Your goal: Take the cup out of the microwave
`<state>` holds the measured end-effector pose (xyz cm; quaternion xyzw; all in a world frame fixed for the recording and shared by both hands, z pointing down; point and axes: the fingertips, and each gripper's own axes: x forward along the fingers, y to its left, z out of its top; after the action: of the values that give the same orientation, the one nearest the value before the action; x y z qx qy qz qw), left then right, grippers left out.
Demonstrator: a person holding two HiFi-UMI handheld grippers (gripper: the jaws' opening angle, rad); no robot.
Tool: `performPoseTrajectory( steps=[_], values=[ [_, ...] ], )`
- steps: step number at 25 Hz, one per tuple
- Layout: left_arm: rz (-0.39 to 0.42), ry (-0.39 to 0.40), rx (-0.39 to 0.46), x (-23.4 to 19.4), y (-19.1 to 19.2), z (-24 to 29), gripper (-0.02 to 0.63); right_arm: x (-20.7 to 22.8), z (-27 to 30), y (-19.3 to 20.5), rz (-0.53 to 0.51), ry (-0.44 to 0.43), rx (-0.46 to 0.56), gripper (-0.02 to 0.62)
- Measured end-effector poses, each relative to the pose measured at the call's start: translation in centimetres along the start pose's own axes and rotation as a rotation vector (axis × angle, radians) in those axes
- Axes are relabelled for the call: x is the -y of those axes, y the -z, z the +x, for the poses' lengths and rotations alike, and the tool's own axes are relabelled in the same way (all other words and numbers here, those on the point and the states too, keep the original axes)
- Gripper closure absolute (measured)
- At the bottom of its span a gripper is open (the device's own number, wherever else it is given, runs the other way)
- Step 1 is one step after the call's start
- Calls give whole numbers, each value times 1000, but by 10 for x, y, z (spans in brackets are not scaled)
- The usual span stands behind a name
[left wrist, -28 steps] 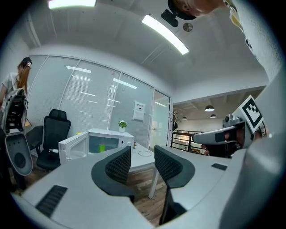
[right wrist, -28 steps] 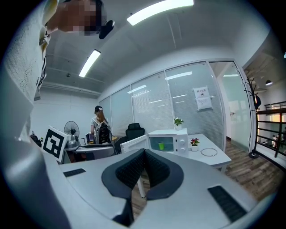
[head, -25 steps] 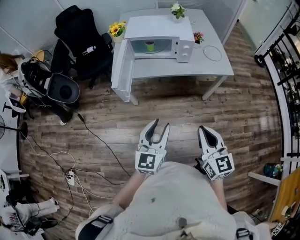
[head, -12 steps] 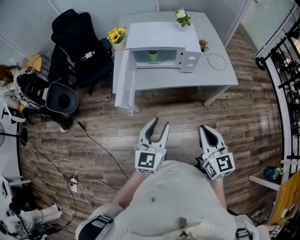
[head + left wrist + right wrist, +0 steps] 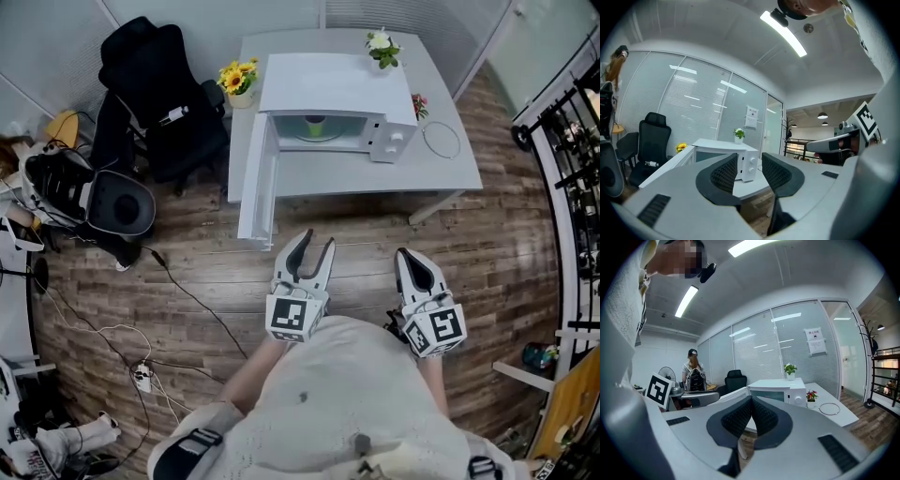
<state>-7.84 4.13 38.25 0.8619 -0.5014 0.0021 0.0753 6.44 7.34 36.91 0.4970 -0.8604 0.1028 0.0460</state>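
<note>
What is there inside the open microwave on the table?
A green cup stands inside the microwave, on a pale round plate. The microwave's top covers the back of the cavity, so nothing more can be seen there.

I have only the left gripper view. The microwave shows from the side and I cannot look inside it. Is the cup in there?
Observer: Yes. The head view shows a green cup inside the microwave, and the door is swung open.
Operator: Thank you. Is the right gripper open or closed?
Observer: Closed. In the right gripper view, the right gripper has its jaws together with nothing between them.
Operator: My jaw hides the table to the right of the microwave. What stands there?
Observer: A small pot of red flowers stands on the table, close beside the microwave.
</note>
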Motion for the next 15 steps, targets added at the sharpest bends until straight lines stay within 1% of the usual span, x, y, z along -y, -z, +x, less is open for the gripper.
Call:
performPoseTrajectory(
  steps=[7,15],
  values=[
    [-23,9,-6,-28,1,13,445,-3,33,-5,-11,3,-3,586],
    [-37,4,-21,-42,9,22,445,4,51,-1,-1,6,-22,586]
  ],
)
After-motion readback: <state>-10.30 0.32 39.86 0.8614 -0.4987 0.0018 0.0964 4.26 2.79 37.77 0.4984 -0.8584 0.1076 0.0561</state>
